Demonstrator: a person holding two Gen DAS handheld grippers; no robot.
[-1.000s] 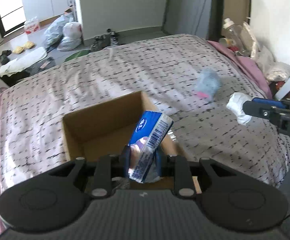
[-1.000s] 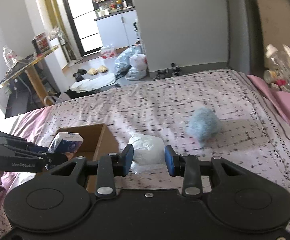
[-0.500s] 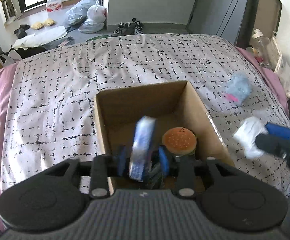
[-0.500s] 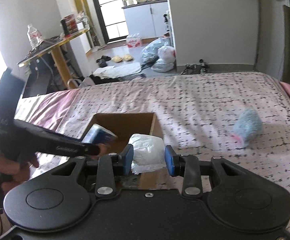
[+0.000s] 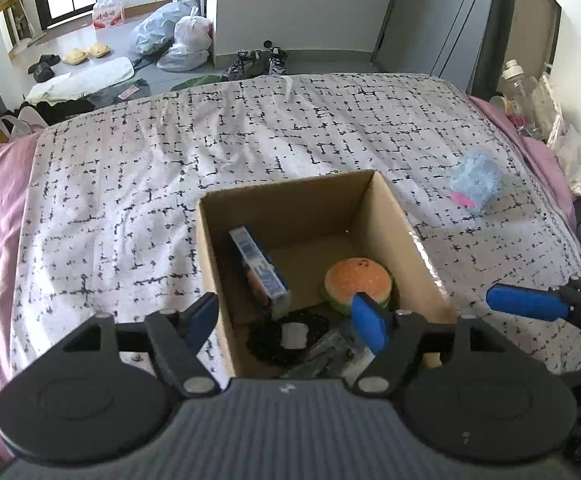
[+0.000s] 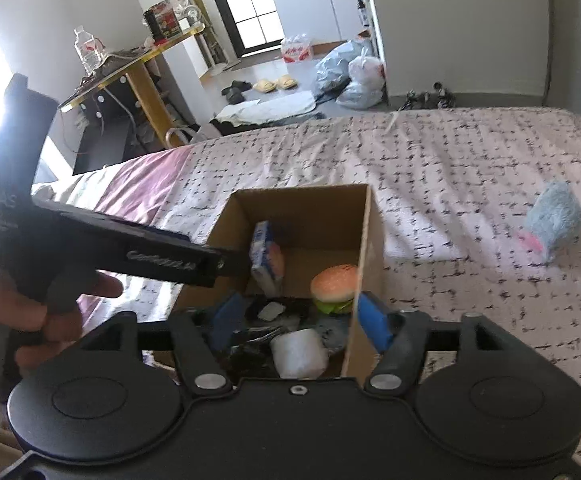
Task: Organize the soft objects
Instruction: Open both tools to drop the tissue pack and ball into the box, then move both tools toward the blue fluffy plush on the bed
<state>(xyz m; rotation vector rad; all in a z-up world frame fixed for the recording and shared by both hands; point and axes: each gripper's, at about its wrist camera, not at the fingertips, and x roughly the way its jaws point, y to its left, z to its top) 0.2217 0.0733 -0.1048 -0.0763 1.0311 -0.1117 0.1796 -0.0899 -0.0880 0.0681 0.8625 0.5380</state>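
Both the left claw and right claw have just been opening and hang spread and empty over the box, which holds the pack, burger and white wad; only the blue plush lies on the bed, far right.

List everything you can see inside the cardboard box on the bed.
Inside the cardboard box: a blue tissue pack on edge, a burger toy, a black lacy item and a white wrapped bundle. The nearest floor is covered by both tools.
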